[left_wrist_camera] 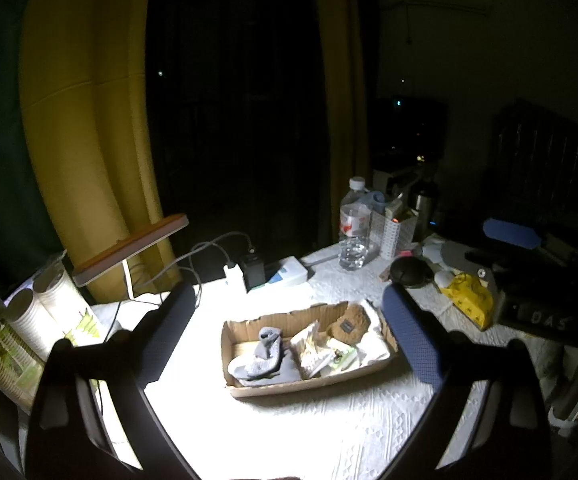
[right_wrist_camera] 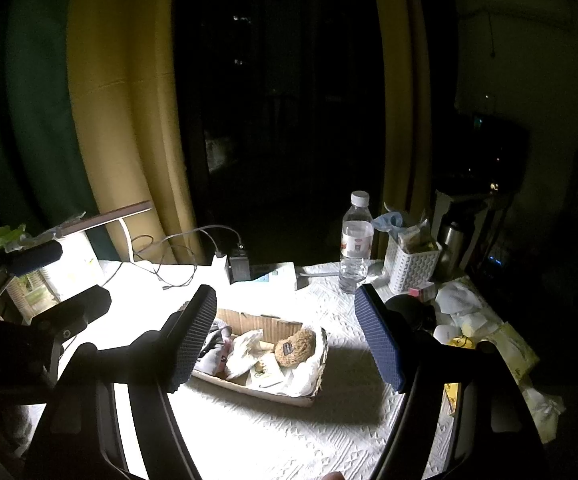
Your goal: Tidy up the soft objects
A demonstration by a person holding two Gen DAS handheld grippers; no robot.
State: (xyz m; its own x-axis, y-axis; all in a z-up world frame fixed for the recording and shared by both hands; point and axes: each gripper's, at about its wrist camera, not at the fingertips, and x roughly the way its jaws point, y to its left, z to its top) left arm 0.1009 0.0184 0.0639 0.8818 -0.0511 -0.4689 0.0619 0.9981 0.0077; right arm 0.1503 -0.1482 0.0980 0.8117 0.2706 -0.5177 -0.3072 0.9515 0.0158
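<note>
Both our left gripper [left_wrist_camera: 289, 332] and right gripper [right_wrist_camera: 285, 336] hover with jaws wide apart, empty, over the cardboard tray [left_wrist_camera: 309, 386]; lamp glare hides edges, so we might snag the tray wall instead of the grey sock [left_wrist_camera: 263, 354].

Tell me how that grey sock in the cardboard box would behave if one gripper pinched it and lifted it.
The grey sock lies crumpled and folded over itself in the cardboard box, so it is probably floppy and would dangle from the pinch. It looks like thin knit fabric, likely light and not slippery. It lies close against the white cloth, so it may drag that along.
</note>
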